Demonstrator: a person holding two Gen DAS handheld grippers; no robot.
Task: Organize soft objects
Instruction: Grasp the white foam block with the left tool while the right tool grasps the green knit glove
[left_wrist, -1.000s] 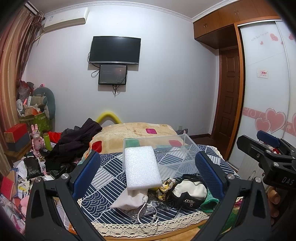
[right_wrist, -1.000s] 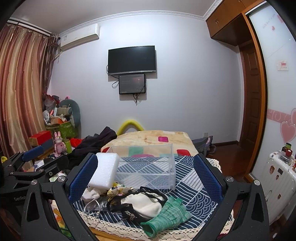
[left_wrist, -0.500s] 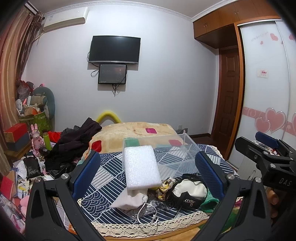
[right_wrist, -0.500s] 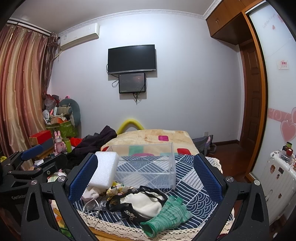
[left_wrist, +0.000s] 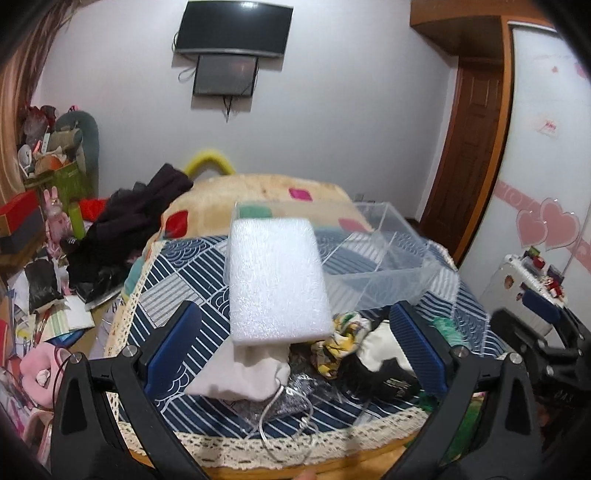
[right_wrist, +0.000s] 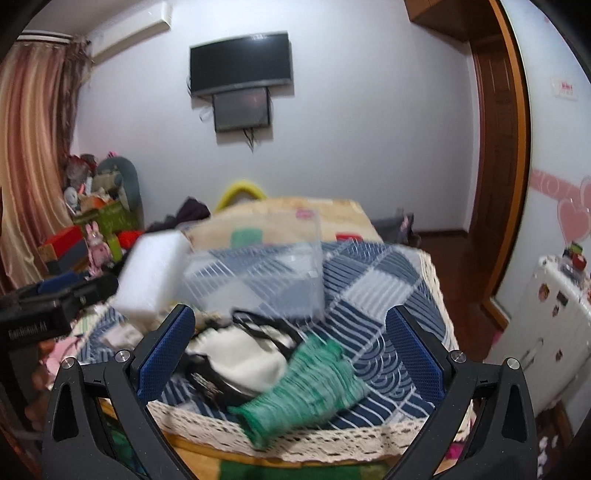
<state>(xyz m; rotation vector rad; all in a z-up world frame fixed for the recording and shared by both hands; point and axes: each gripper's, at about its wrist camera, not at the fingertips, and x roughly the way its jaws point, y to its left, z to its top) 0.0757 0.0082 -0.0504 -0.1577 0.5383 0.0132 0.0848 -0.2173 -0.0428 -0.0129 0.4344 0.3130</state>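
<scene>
The green glove (right_wrist: 306, 384) lies just ahead between the right tool (right_wrist: 291, 354)'s spread fingers, long axis slanting across; the left tool (left_wrist: 295, 350), also spread and empty, faces the foam block (left_wrist: 275, 284).

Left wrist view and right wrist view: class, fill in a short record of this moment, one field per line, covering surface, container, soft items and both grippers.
surface: table under a blue patterned cloth
container: clear plastic box, nothing visible inside
soft items: white foam block, cream pouch, green knit piece, white-and-black pouch
left gripper: open, holding nothing
right gripper: open, holding nothing
</scene>
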